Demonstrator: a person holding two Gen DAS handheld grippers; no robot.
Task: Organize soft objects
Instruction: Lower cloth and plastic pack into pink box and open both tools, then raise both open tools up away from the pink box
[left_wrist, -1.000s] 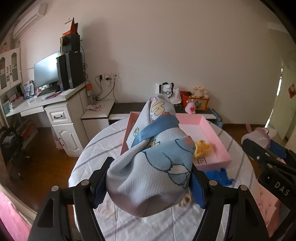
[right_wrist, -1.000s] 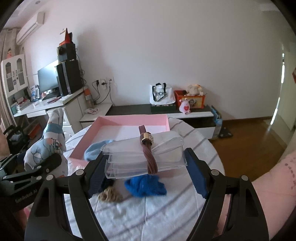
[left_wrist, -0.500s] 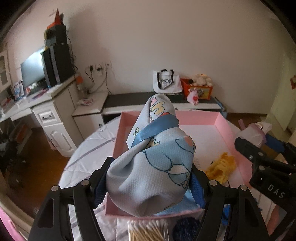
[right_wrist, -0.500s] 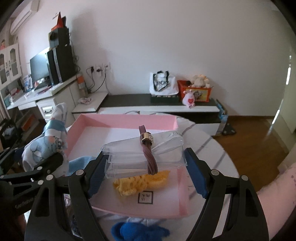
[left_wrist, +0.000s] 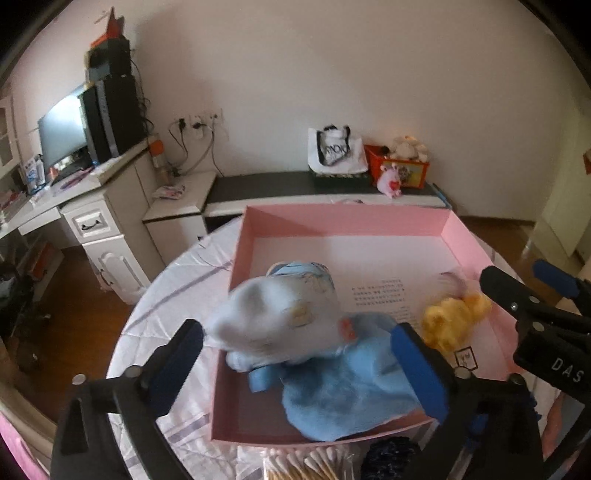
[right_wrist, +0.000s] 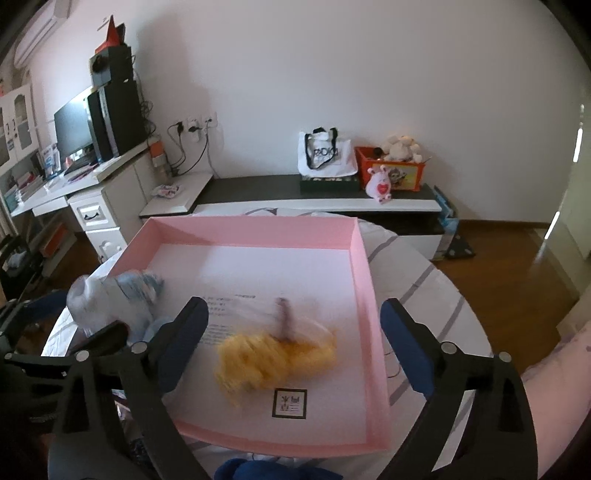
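A pink box (left_wrist: 343, 218) (right_wrist: 364, 266) sits on the round table. My left gripper (left_wrist: 295, 354) is open above its near left corner. The pale blue printed cloth bundle (left_wrist: 273, 317) (right_wrist: 114, 299) is blurred, free of the fingers, over a light blue cloth (left_wrist: 351, 384) in the box. My right gripper (right_wrist: 291, 332) is open over the box. A clear plastic pack with a brown band (right_wrist: 282, 319) is blurred, free, on a yellow soft item (right_wrist: 266, 356) (left_wrist: 450, 321).
The table has a white striped cloth (right_wrist: 424, 280). Cotton swabs (left_wrist: 303, 465) and a dark blue soft item (left_wrist: 391, 454) (right_wrist: 258, 469) lie by the box's near edge. A white desk (left_wrist: 92, 206) and low bench (right_wrist: 314, 192) stand by the wall.
Both grippers moved forward over the pink box and opened. The cloth bundle dropped from the left gripper and the clear pack from the right, both into the box.
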